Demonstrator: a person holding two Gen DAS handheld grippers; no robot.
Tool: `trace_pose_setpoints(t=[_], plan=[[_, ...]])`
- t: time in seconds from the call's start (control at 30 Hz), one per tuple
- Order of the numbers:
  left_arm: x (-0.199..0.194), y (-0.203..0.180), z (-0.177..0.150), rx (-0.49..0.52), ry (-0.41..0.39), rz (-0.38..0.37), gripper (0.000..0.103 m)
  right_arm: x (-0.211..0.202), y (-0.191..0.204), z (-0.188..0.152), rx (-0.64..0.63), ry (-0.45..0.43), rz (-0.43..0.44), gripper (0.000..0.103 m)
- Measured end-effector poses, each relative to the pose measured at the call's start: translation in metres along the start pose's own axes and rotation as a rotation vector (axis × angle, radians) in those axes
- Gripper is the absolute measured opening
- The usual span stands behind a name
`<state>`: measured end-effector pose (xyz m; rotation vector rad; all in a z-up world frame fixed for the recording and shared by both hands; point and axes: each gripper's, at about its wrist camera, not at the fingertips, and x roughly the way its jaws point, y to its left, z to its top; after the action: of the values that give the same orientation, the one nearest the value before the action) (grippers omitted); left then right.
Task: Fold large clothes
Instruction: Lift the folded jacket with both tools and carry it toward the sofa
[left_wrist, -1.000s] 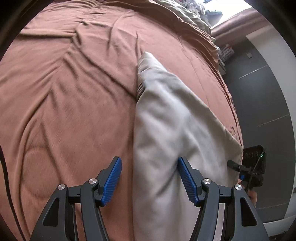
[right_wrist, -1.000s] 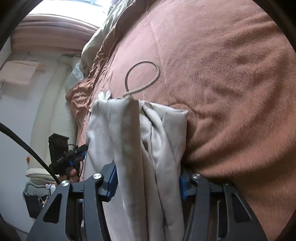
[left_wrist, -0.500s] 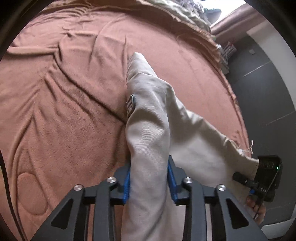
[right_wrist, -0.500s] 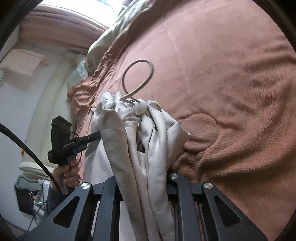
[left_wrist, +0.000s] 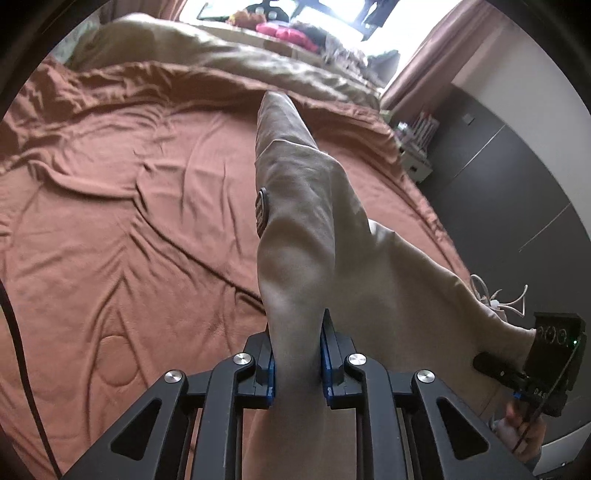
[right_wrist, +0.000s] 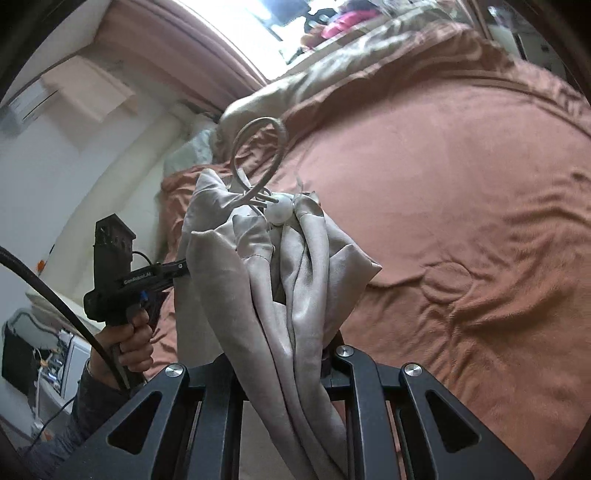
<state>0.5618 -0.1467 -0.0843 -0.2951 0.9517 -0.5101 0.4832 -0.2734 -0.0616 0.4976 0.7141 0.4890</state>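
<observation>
Left gripper (left_wrist: 297, 363): closing, blue pads pinching a fold of the beige garment (left_wrist: 306, 221); a second ago wide open astride the cloth.
Right gripper (right_wrist: 291, 363): clamped on a bunched edge of the garment (right_wrist: 280, 280); earlier half open around it.
Garment: lifted off the brown bedspread (left_wrist: 122, 221), stretched between both grippers; earlier flat on it.
Cord (right_wrist: 258, 155): looped, with white toggle (right_wrist: 279, 212), now raised with the bunch.
Bedspread: more of it in view, plus the olive duvet (left_wrist: 221, 55) and window beyond.
</observation>
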Motion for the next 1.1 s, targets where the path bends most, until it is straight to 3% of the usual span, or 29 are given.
trace_pose_setpoints(t=[0.5,0.7,1.1], plan=[[-0.156,-0.028,-0.023,0.050,-0.216,-0.029,0.015,-0.089,0.107,-0.051,-0.153,-0.142,0.068,0.009],[-0.217,-0.026,-0.029,0.039,-0.299,-0.017,0.014,-0.106,0.145,-0.064,-0.223,-0.171,0.104,0.009],[-0.352,0.013,-0.058,-0.004,-0.456,0.060,0.014,-0.087,0.204,-0.077,-0.312,-0.144,0.217,0.009]])
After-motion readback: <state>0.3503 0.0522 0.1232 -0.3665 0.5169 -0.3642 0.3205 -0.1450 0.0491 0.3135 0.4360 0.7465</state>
